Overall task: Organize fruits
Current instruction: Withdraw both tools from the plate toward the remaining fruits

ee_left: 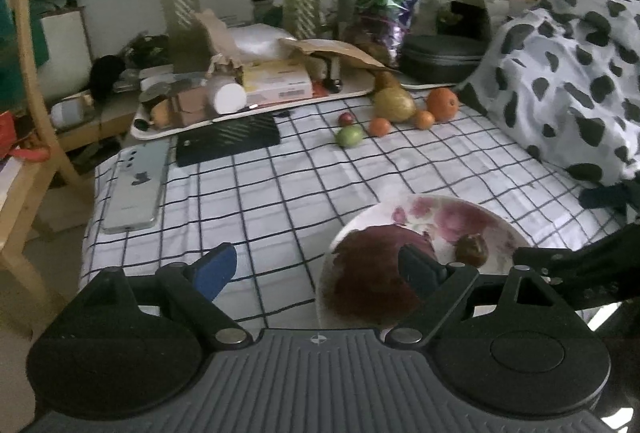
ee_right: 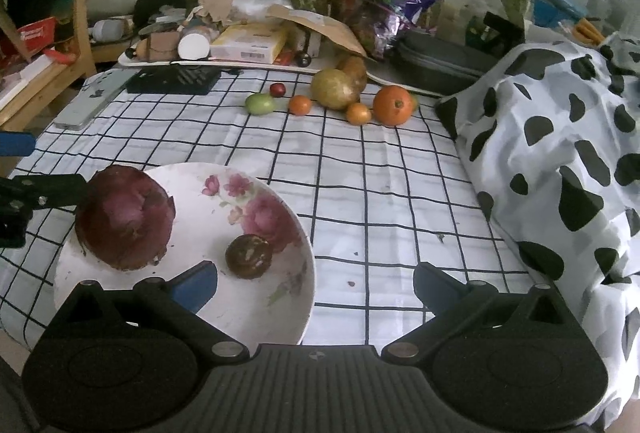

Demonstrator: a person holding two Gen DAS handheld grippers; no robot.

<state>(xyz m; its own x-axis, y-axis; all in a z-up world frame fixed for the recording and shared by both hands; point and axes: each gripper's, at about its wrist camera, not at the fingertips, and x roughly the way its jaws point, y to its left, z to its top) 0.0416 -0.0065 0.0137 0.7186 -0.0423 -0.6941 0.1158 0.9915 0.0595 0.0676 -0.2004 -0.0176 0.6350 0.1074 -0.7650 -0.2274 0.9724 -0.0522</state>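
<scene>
Now your left gripper point(ee_left: 318, 267) stands with jaws wide and empty at the lower centre of its view, one finger in front of the big purple fruit point(ee_right: 124, 217) in the floral plate point(ee_right: 280, 297). Your right gripper point(ee_right: 316, 283) is likewise spread, gripping nothing, low in its frame over the plate's rim. A small brown fruit point(ee_right: 249, 256) shares the plate. Upper centre, on the checked cloth point(ee_right: 380, 193), wait an orange point(ee_right: 393, 105), a yellow-green fruit point(ee_right: 335, 89) and a green fruit point(ee_right: 260, 104).
</scene>
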